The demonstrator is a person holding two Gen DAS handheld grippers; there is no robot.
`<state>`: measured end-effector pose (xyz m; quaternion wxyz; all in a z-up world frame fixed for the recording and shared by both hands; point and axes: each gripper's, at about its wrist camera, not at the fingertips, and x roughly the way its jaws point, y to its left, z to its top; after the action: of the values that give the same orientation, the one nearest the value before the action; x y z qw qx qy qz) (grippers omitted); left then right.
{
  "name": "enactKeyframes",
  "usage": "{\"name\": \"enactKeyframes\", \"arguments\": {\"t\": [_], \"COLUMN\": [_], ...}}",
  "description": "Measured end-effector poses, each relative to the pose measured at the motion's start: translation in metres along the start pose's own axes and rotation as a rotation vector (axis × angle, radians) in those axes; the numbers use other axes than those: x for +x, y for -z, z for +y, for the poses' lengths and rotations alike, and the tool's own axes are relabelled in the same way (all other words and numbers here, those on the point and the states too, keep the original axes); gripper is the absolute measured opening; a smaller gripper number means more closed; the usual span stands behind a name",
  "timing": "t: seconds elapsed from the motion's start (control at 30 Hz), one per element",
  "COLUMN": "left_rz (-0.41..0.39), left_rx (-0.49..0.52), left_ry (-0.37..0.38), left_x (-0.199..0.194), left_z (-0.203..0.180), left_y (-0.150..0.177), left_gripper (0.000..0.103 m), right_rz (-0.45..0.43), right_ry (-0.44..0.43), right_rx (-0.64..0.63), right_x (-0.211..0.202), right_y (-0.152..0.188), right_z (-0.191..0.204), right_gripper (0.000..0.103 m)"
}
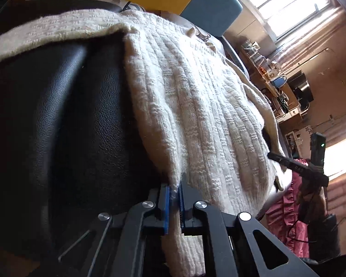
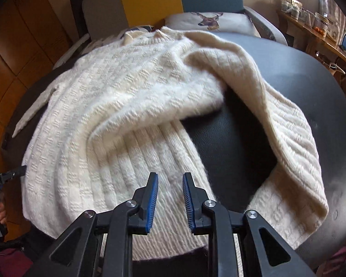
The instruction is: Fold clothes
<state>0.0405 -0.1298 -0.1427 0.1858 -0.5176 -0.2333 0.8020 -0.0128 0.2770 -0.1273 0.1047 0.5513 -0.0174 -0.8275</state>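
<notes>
The cream knit sweater (image 2: 117, 106) lies spread over a black leather-look surface (image 2: 230, 143), one sleeve (image 2: 276, 120) looped out to the side. The left claw (image 1: 174, 191) is clenched on the sweater's hem edge, knit pinched between its blue pads. The right claw (image 2: 170, 198) hangs released over the ribbed hem, jaws apart with nothing pressed between them.

To do this fold well, the right claw should probably bite the hem at a matching spot, so both corners lift evenly — a soft, stretchy knit will likely sag and skew if only one side is carried. That loose sleeve ought to be tucked in before the body is doubled over.

The left wrist view shows the grip itself, a bright window (image 1: 286, 2) and a cluttered shelf (image 1: 269, 73); only the right wrist view shows the whole garment, the sleeve's loop and a deer-print pillow (image 2: 210, 20) — and the left claw's tip at the sweater's edge
</notes>
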Motion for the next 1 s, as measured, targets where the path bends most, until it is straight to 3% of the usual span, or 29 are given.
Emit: {"name": "enactKeyframes", "arguments": {"t": [0.1, 0.17, 0.27, 0.4, 0.47, 0.53, 0.67, 0.8, 0.9, 0.93, 0.97, 1.0], "left_rz": [-0.079, -0.119, -0.095, -0.057, -0.044, -0.037, -0.027, -0.021, -0.02, -0.02, -0.022, -0.024], "left_rx": [-0.08, -0.122, -0.135, -0.115, -0.113, -0.113, -0.128, -0.109, -0.107, -0.11, -0.113, -0.109], "left_ry": [0.053, 0.045, 0.004, -0.029, -0.036, -0.057, -0.059, -0.069, -0.073, -0.072, -0.071, -0.073], "left_x": [-0.026, -0.043, -0.042, -0.025, -0.018, -0.013, -0.006, -0.004, -0.006, -0.007, -0.007, -0.007], "left_z": [0.013, 0.028, 0.041, 0.035, 0.033, 0.032, 0.032, 0.028, 0.03, 0.031, 0.032, 0.031], "left_y": [-0.013, -0.02, -0.023, -0.019, -0.019, -0.02, -0.023, -0.022, -0.022, -0.022, -0.022, -0.022], "left_gripper": [0.006, 0.006, 0.006, 0.007, 0.008, 0.01, 0.017, 0.018, 0.019, 0.019, 0.019, 0.019], "right_rz": [0.074, 0.097, 0.105, -0.019, -0.035, 0.002, 0.085, 0.068, 0.055, 0.055, 0.048, 0.039], "right_ry": [0.009, 0.031, -0.055, -0.065, -0.076, -0.128, -0.087, -0.042, 0.039, 0.049, 0.063, 0.078], "right_rx": [-0.03, -0.088, -0.048, -0.014, -0.005, 0.0, -0.04, -0.05, -0.16, -0.145, -0.147, -0.157], "right_x": [0.001, -0.001, -0.01, -0.03, -0.028, -0.014, 0.016, 0.02, 0.019, 0.02, 0.019, 0.019], "right_y": [0.01, 0.019, 0.02, 0.006, -0.003, -0.013, -0.023, -0.017, -0.007, -0.006, -0.004, -0.002], "right_z": [0.004, 0.01, 0.004, -0.012, -0.021, -0.029, -0.028, -0.02, -0.004, -0.003, 0.001, 0.006], "right_gripper": [0.022, 0.022, 0.022, 0.025, 0.025, 0.025, 0.026, 0.029, 0.028, 0.026, 0.013, 0.008]}}
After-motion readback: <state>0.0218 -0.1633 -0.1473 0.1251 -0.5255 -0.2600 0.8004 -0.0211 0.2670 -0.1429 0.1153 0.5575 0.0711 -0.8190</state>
